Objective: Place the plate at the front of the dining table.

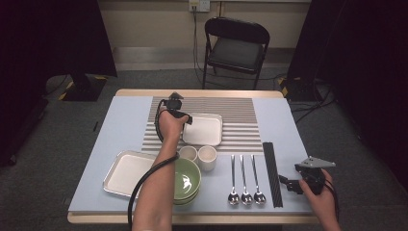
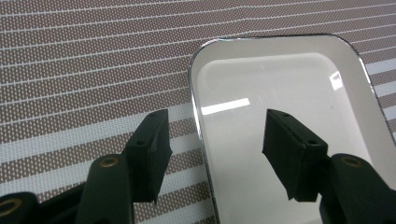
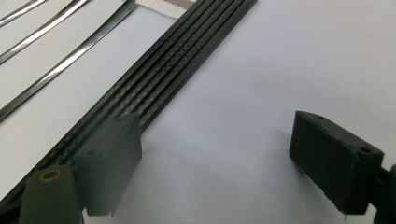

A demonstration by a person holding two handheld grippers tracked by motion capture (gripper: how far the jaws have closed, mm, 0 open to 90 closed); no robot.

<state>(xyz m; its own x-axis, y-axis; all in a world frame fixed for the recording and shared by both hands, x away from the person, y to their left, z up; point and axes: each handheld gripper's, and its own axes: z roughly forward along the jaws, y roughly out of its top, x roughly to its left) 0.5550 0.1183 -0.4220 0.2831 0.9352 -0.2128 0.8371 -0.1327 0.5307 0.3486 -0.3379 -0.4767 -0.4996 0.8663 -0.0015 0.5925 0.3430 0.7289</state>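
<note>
White and shiny, the small tray is lying empty on the striped mat at the back of the tabletop. The left gripper is hovering over its rim with fingers spread apart, holding nothing. The right gripper is waiting with fingers wide by the black chopsticks. If a finger bumps the rim, the tray could slide. The green bowl and two cups are looking empty too.
</note>
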